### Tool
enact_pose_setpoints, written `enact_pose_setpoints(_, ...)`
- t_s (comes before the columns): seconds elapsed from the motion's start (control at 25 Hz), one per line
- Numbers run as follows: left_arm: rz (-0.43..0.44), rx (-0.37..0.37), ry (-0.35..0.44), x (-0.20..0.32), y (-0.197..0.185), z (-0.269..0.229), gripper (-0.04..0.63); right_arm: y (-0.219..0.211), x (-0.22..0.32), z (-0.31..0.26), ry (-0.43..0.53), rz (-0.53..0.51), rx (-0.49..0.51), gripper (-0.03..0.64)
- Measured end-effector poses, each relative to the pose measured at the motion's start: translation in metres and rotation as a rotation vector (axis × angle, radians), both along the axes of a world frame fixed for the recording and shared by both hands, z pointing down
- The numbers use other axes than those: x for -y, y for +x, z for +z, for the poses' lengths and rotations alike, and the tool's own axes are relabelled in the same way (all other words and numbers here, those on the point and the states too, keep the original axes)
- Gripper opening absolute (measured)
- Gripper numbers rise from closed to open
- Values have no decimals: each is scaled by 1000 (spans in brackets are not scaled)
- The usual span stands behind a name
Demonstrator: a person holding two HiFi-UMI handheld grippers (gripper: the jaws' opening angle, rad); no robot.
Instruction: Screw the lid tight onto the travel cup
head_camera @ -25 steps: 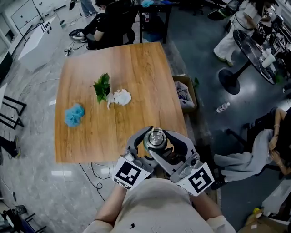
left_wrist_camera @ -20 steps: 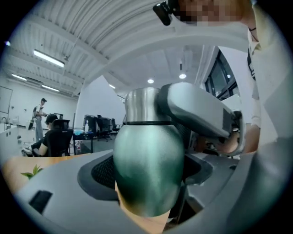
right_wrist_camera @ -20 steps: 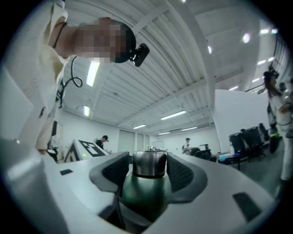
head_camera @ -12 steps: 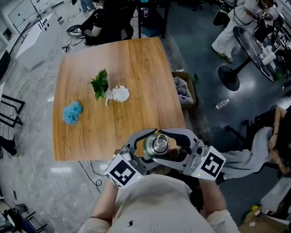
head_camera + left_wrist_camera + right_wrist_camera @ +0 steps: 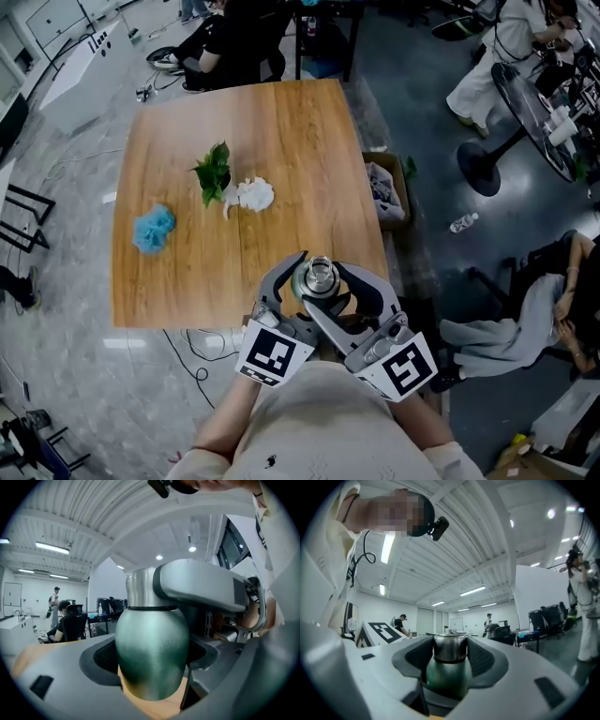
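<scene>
Left gripper was clamped on the travel cup by the table's near edge, right gripper pinching the lid, so any slip or tilted twist could've cross-threaded it or dumped the cup.

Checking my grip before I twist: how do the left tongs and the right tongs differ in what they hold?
The left tongs clamp the green cup body; the right tongs clamp the silver lid. The left tongs sit lower on the travel cup, the right tongs higher, at its top. Both are shut on that one upright cup.
</scene>
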State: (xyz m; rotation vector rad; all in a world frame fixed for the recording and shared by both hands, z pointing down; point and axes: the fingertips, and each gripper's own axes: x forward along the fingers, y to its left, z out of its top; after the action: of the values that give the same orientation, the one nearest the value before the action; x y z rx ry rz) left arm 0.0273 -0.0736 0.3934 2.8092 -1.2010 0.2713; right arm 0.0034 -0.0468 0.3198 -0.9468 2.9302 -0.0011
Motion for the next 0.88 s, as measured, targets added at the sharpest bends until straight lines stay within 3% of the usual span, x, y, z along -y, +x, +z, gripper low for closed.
enact_pose_setpoints(0.12,-98,5,-5,9,-7,2,393,1,5,0,10,101,-7,233)
enact_pose_setpoints(0.2,-90,5,2,10,-8,1,393,-1,5,2,2,90,4,232)
enact_pose_setpoints(0.32,38,-9,6,-3,-6,-3,393,-6,-1,5,-55,-108,21,233)
enact_pose_setpoints(0.44,197,-3,37,-20,-2,-7,393,-10,-11,0,-8,-345,-32,250)
enact_pose_setpoints(0.56,357,-66,24,-36,1,-13,393,-15,-23,-3,22,-524,-30,258)
enact_pose_setpoints(0.64,361,-86,-9,-36,0,-16,393,-19,-23,-11,30,-520,33,258)
enact_pose_setpoints(0.76,243,-26,23,-21,-7,-16,393,-23,-17,-12,68,-405,40,246)
enact_pose_setpoints(0.88,164,-16,-2,-11,-13,-10,393,-25,-10,-9,67,-312,33,239)
